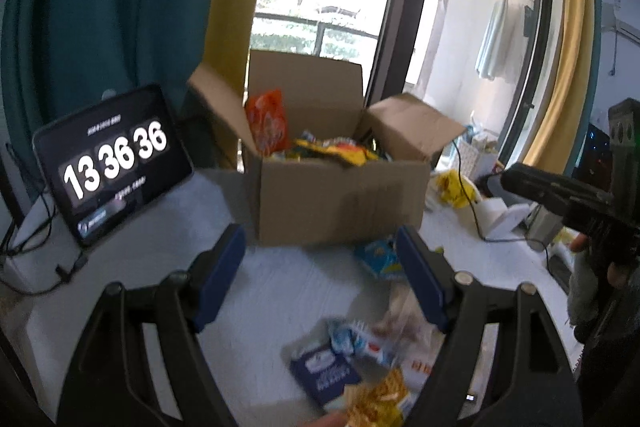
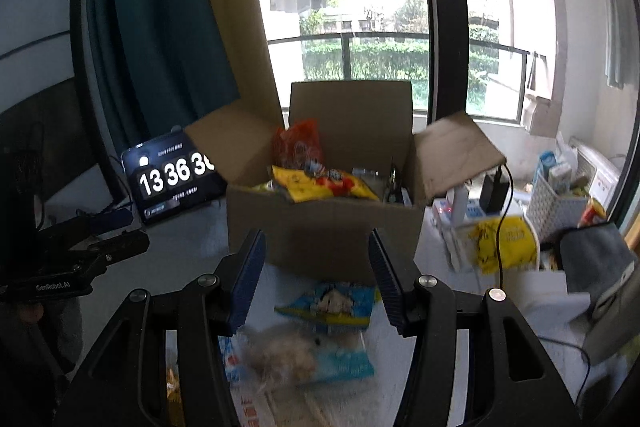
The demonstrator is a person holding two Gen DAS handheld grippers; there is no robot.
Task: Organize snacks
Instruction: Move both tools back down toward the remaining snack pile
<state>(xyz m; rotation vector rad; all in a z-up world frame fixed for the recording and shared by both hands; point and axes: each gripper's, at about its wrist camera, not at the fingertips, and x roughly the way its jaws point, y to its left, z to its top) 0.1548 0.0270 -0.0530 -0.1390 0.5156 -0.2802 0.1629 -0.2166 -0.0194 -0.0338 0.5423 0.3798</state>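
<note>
An open cardboard box stands on the white table, holding an orange bag and a yellow packet. Loose snacks lie in front of it: a light-blue cartoon packet, a clear bag of pale pieces, a dark-blue packet and a yellow crinkled packet. My left gripper is open above the table, nothing between its fingers. My right gripper is open over the light-blue packet, not touching it.
A tablet showing a clock leans at the left with cables. A white mesh basket, a yellow bag, a charger and a grey cloth crowd the right side. Glass doors and curtains stand behind.
</note>
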